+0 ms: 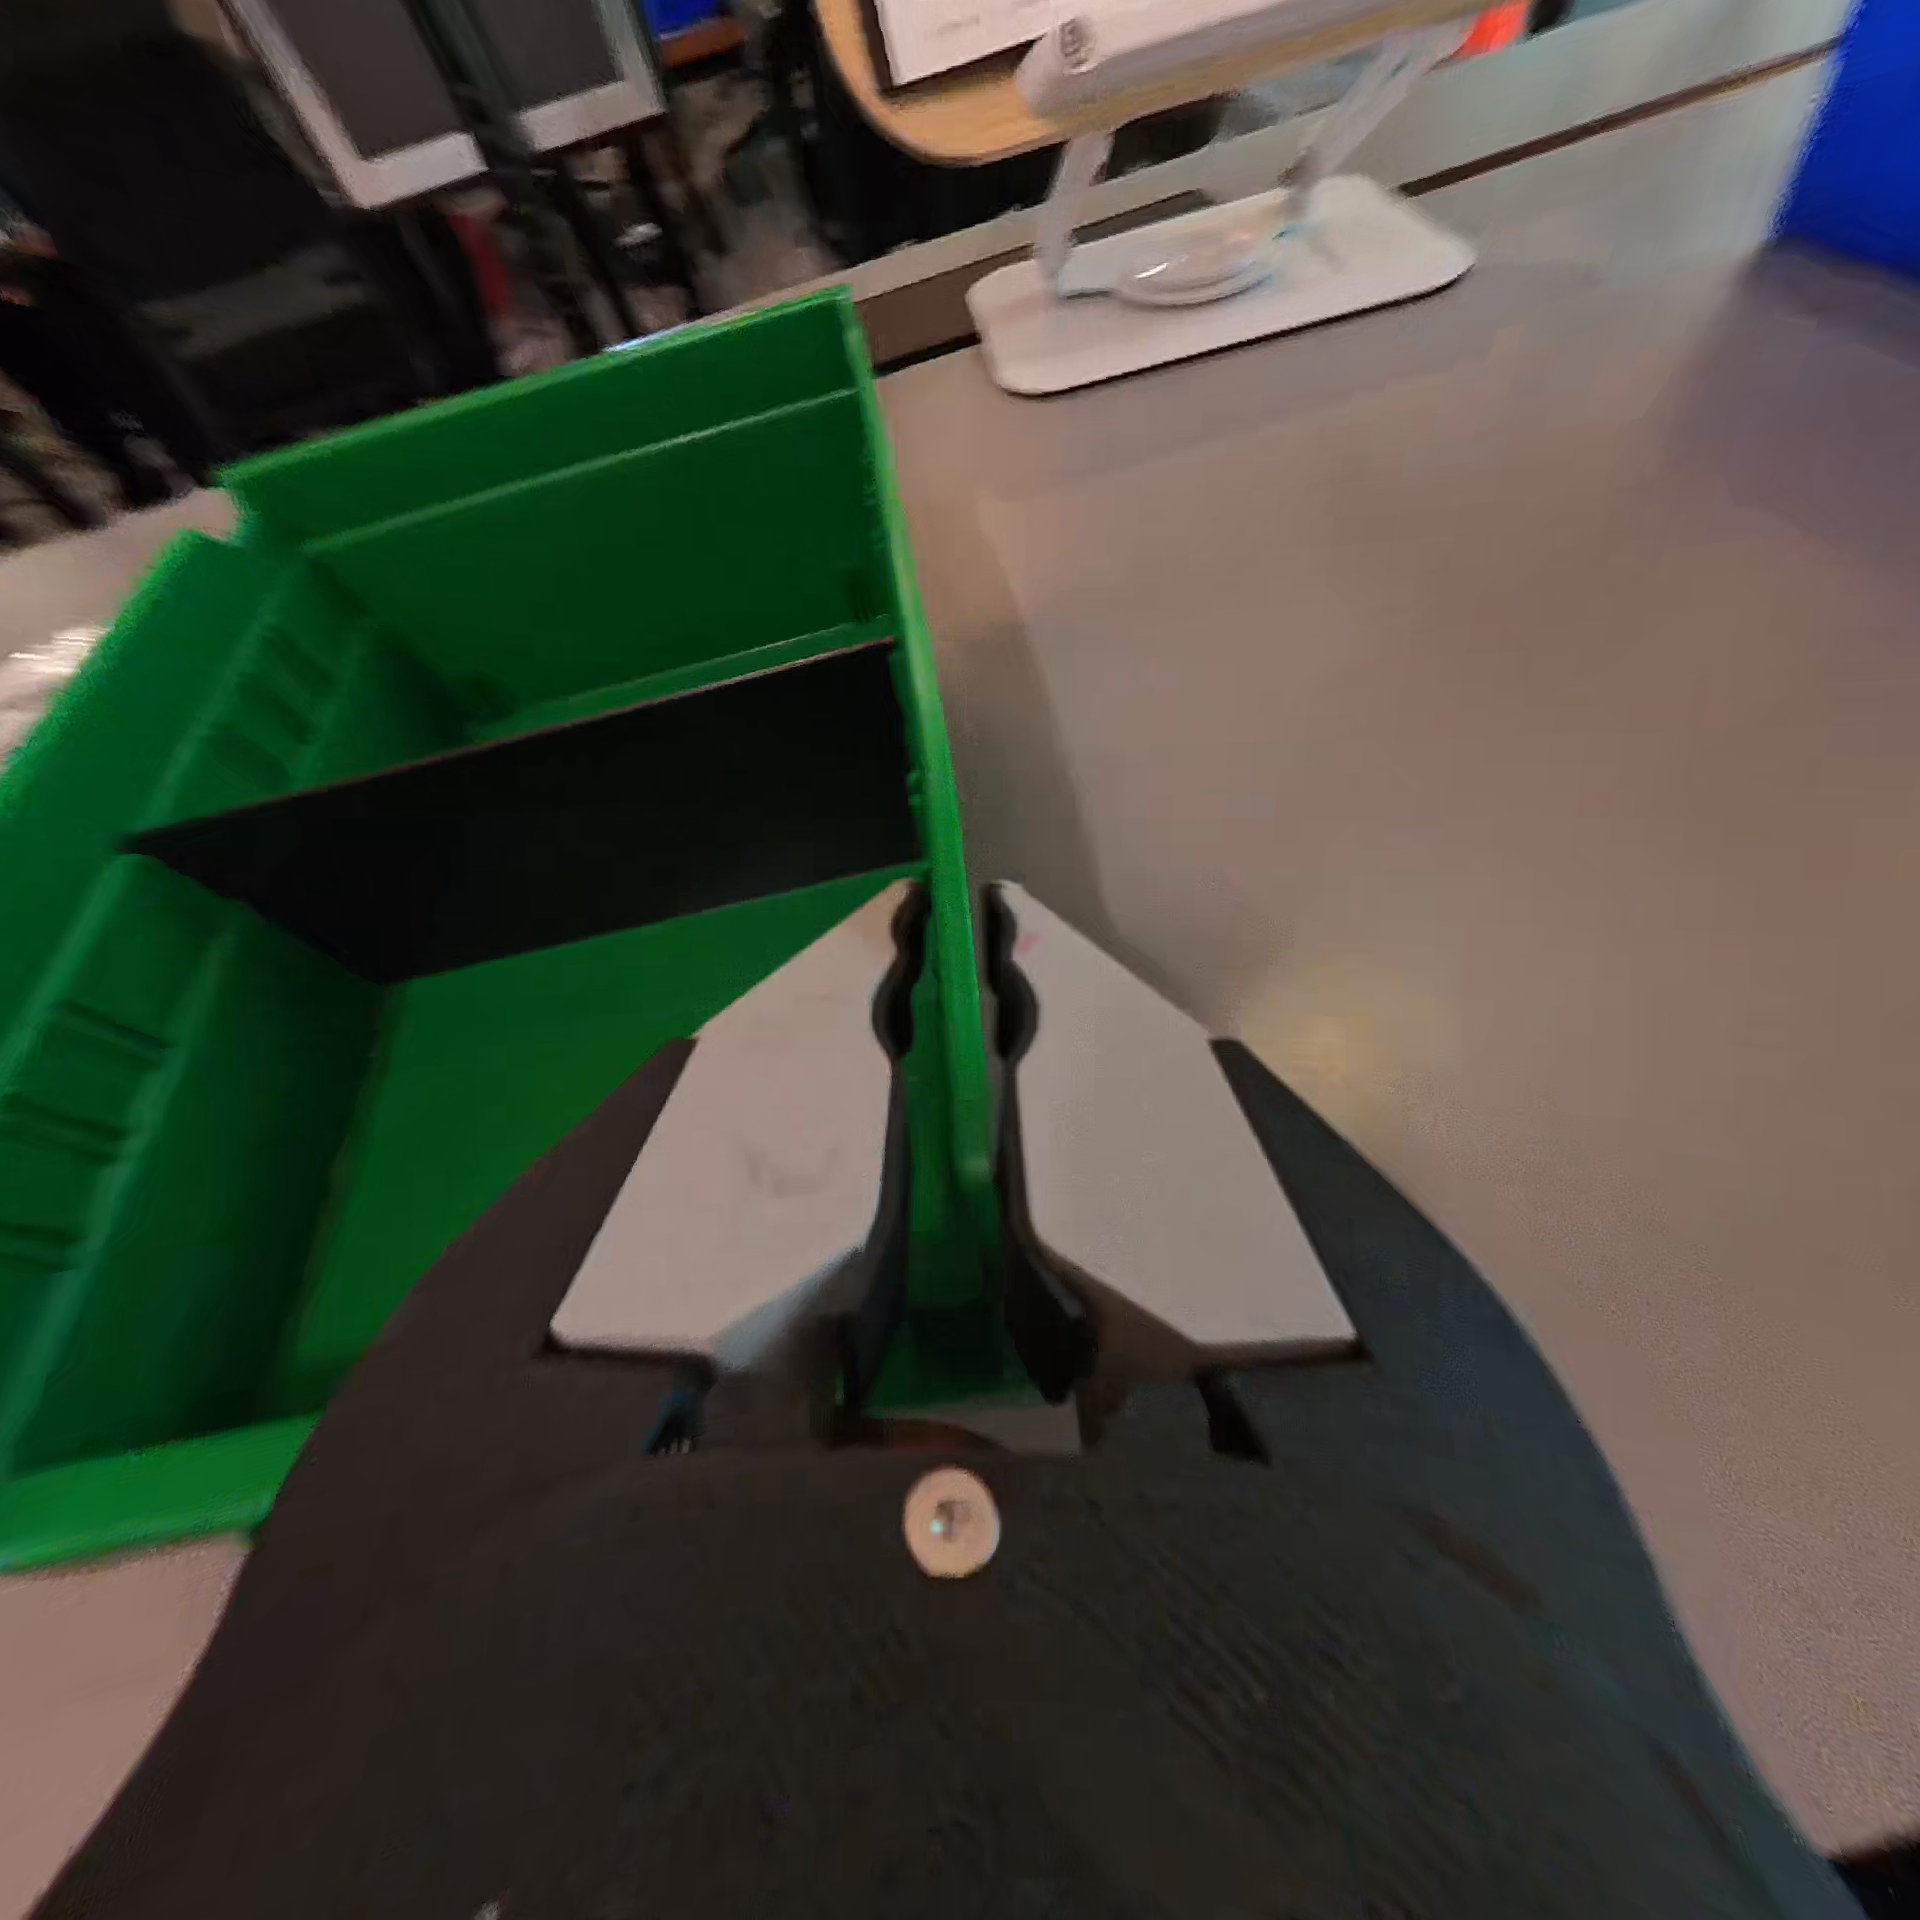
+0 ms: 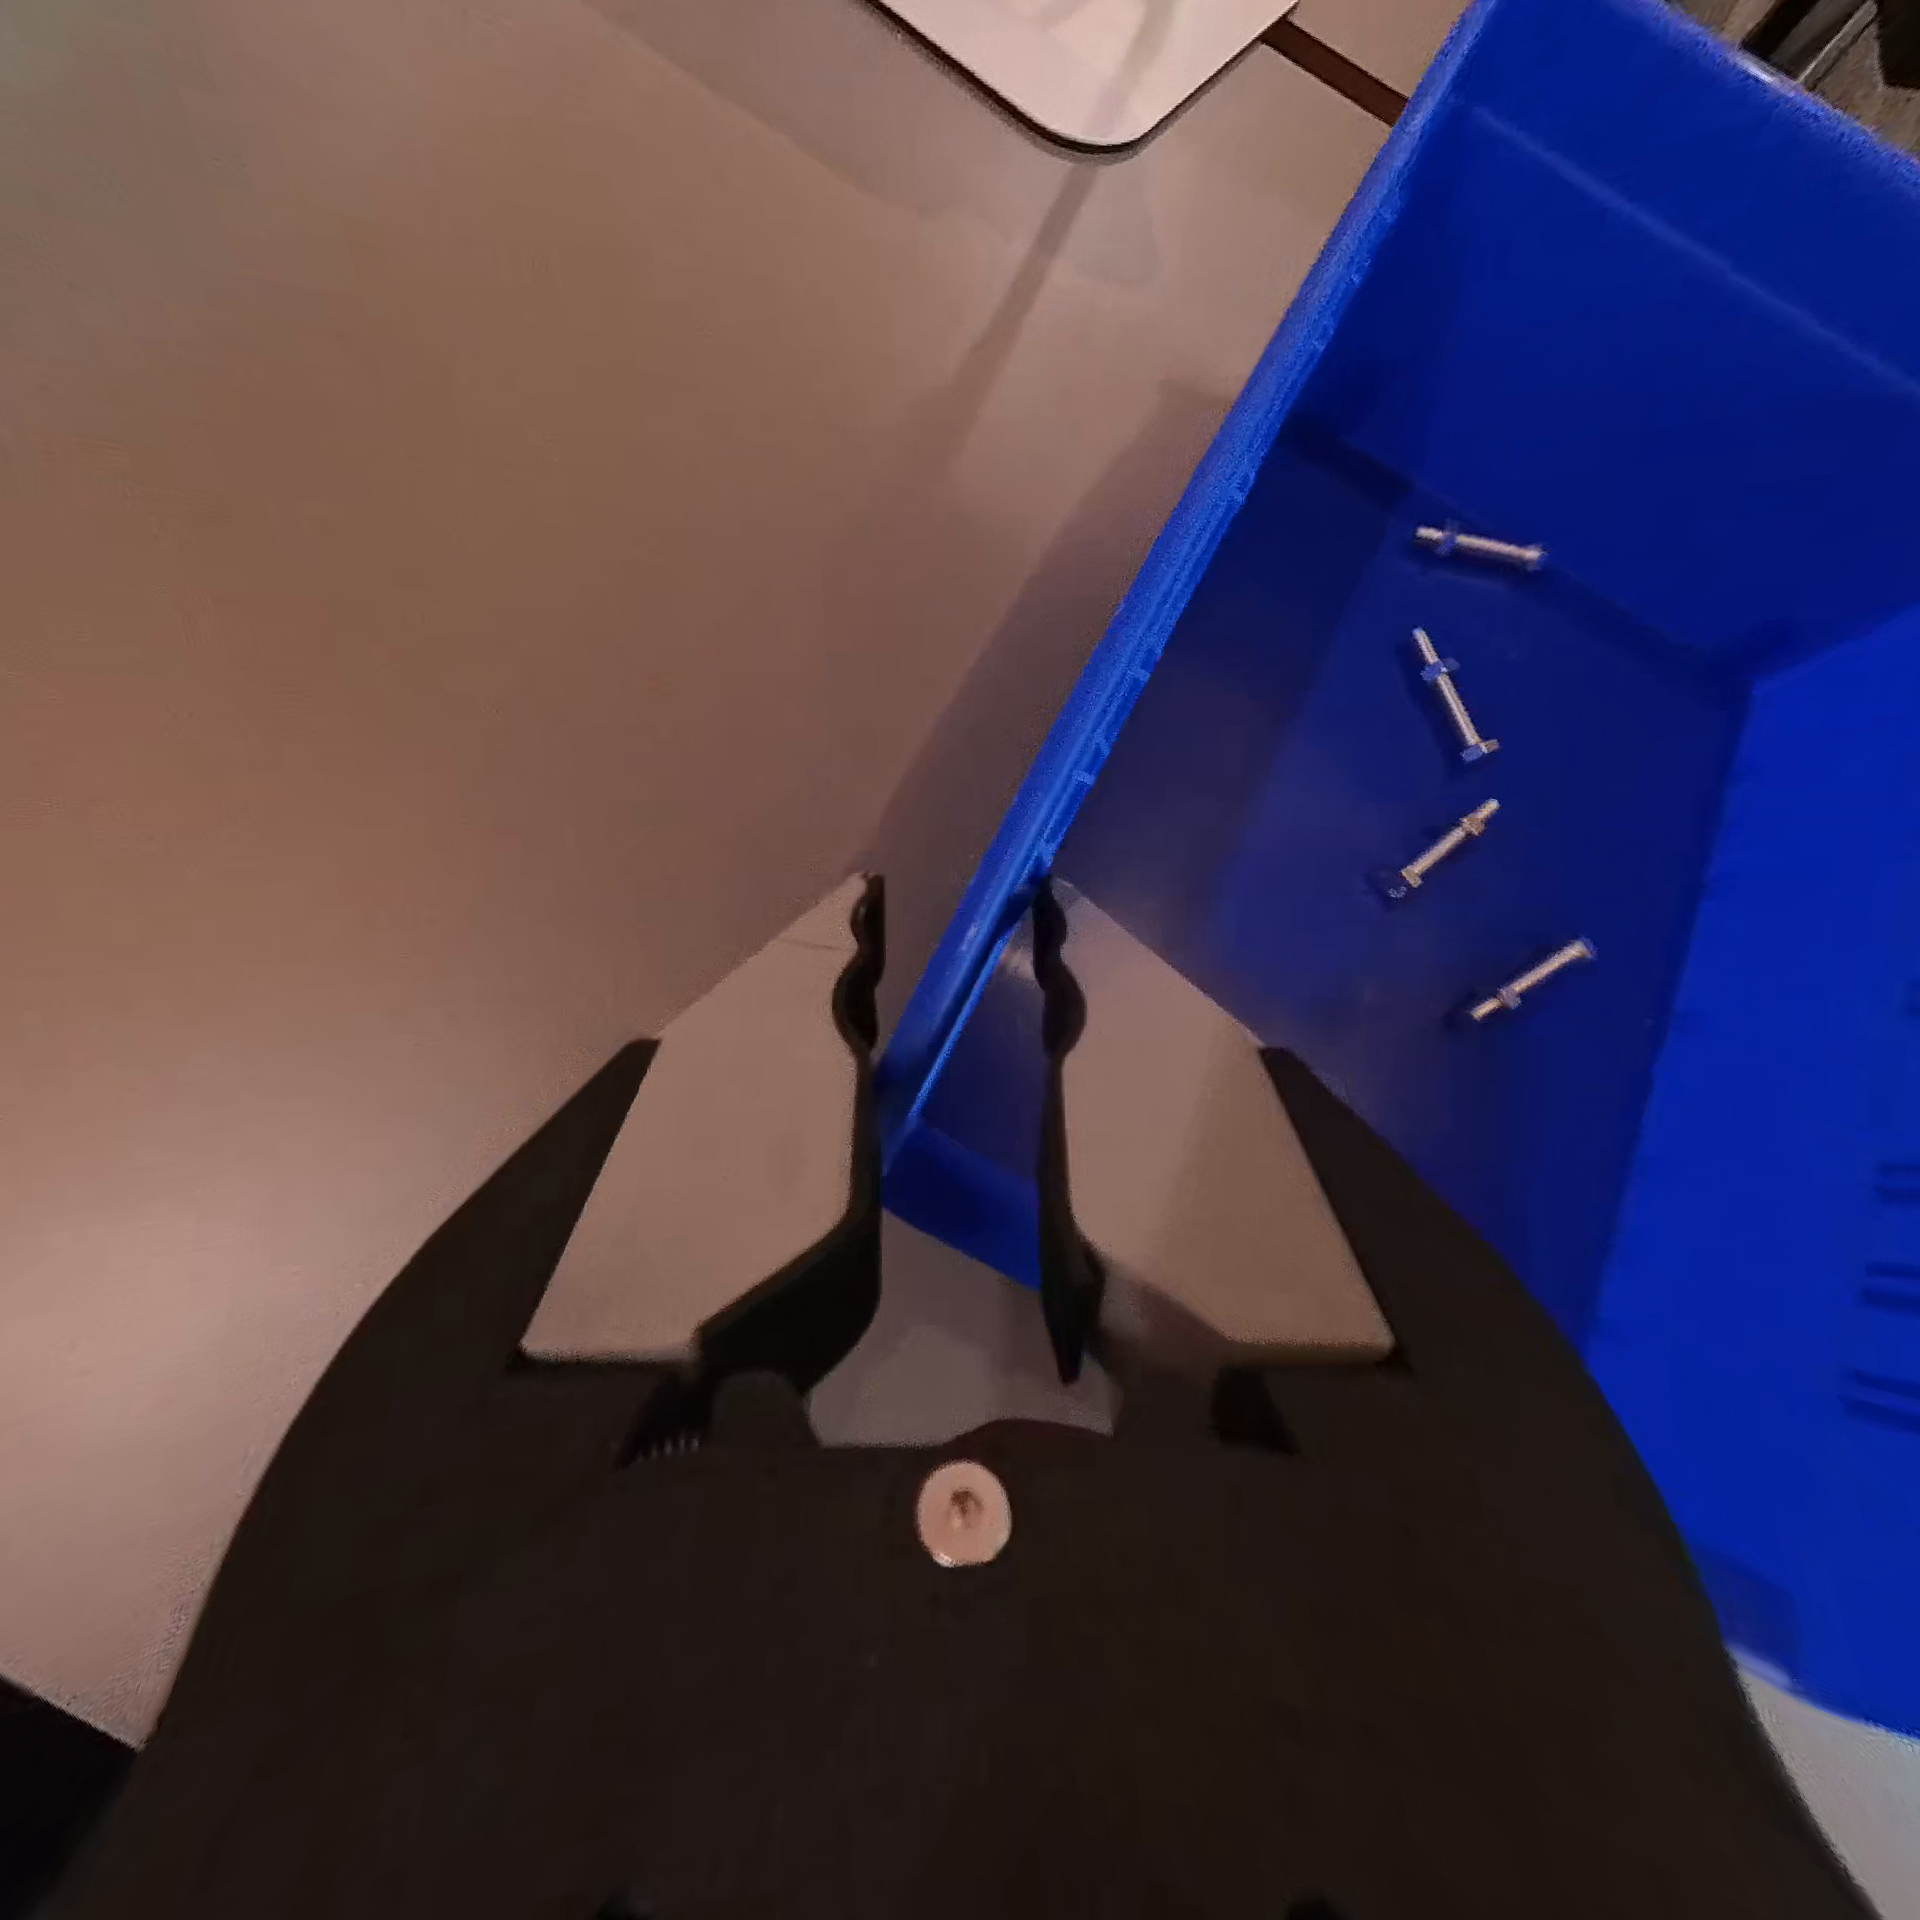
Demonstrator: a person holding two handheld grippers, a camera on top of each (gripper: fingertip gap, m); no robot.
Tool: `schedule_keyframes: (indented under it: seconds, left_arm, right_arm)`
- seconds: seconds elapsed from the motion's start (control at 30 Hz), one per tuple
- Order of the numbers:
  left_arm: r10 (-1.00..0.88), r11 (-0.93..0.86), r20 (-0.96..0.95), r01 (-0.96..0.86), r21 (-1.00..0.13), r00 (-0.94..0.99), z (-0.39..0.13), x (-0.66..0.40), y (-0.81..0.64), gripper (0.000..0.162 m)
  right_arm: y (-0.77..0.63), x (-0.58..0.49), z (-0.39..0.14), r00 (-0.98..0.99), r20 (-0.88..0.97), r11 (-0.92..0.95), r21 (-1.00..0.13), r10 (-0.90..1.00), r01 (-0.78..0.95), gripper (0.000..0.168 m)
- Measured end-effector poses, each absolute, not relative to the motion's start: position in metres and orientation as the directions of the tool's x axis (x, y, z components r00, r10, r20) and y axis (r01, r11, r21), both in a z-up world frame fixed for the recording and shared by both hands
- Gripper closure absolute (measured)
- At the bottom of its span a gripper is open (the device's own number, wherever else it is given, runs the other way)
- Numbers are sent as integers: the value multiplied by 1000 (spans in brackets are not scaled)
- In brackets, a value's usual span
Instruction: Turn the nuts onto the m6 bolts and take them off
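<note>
Four bolts (image 2: 1455,790), each carrying a nut on its shank, lay scattered on the floor of the blue bin (image 2: 1558,312), apart from one another. The right claw (image 2: 956,935) straddled the bin's near side wall, one finger outside and one inside, drawn in on the wall; the bolts lay ahead and to its right, well clear of the tips. The left claw (image 1: 951,935) was pinched on the right-hand wall of the green bin (image 1: 623,540), whose black divider (image 1: 582,821) split compartments that appeared empty. Both bins rested on the grey counter (image 1: 1455,831), near a white stand (image 1: 1226,291). The step appeared to be positioning the bins; a firm, level grip and slow travel would have kept the bolts from rolling.
</note>
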State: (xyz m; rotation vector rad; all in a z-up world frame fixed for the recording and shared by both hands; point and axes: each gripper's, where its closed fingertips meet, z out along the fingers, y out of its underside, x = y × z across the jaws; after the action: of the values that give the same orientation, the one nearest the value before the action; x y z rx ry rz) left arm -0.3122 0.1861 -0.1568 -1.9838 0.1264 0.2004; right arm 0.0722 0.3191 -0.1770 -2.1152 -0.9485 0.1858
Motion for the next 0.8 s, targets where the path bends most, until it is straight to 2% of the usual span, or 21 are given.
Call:
schedule_keyframes:
  seconds: [0.07,0.17,0.27,0.57,0.7,0.8]
  left_arm:
    - [7,-418,-308,-277,-865,951,-150,-318,184,160]
    - [-20,-342,-278,-268,-901,960,-129,-319,176,160]
    - [-6,-295,-236,-227,-928,972,-111,-325,171,160]
    - [23,-91,-268,-265,-960,963,-23,-311,142,160]
    - [51,-47,-290,-288,-957,956,-5,-309,137,160]
    - [69,-32,-275,-274,-961,959,2,-316,131,160]
  right_arm:
    - [317,87,-175,716,216,-397,-709,664,583,150]
    - [304,89,-168,713,147,-385,-759,685,526,151]
    - [282,65,-172,668,151,-352,-755,729,554,149]
    - [208,-104,-173,487,21,-281,-794,873,539,132]
    - [180,-204,-172,384,-12,-238,-802,923,548,121]
    - [152,-244,-154,310,-46,-206,-838,950,506,120]
